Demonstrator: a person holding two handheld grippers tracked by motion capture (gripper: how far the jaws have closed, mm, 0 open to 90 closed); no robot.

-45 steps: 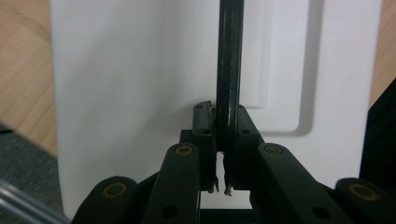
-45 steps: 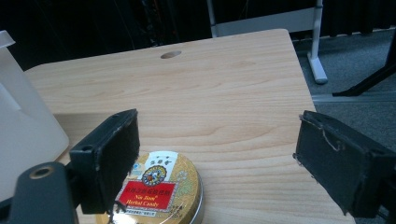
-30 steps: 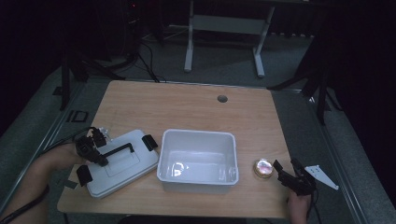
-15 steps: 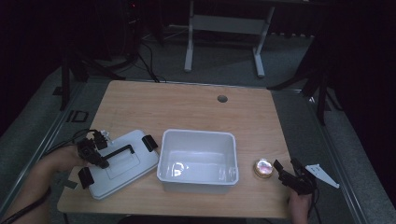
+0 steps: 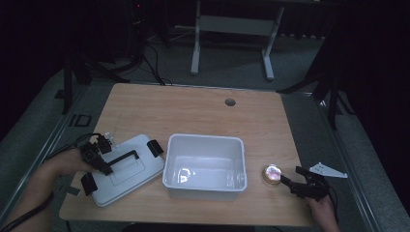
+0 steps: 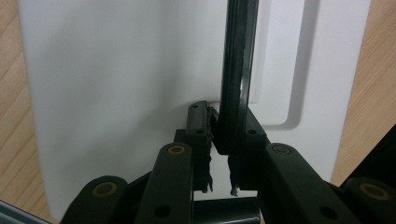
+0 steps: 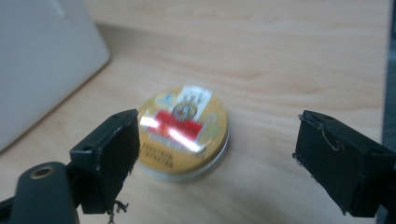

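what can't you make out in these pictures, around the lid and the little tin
- Print on the round tin: blurred in the right gripper view, too small in the high view.
- Whether the left hand-held gripper still pinches the lid's black handle: its jaws have just been opening, and its own body hides the contact.
- The lid underside and the table beneath: covered by the lid.
- The bin: cut off by the frame edge.

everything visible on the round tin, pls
The tin is small, round and flat, with a glossy yellow lid bearing a red band and a blurred label over a metal-looking rim. It lies flat on the table, right of the white tub and apart from it. The right hand-held gripper stands open around it, not touching.
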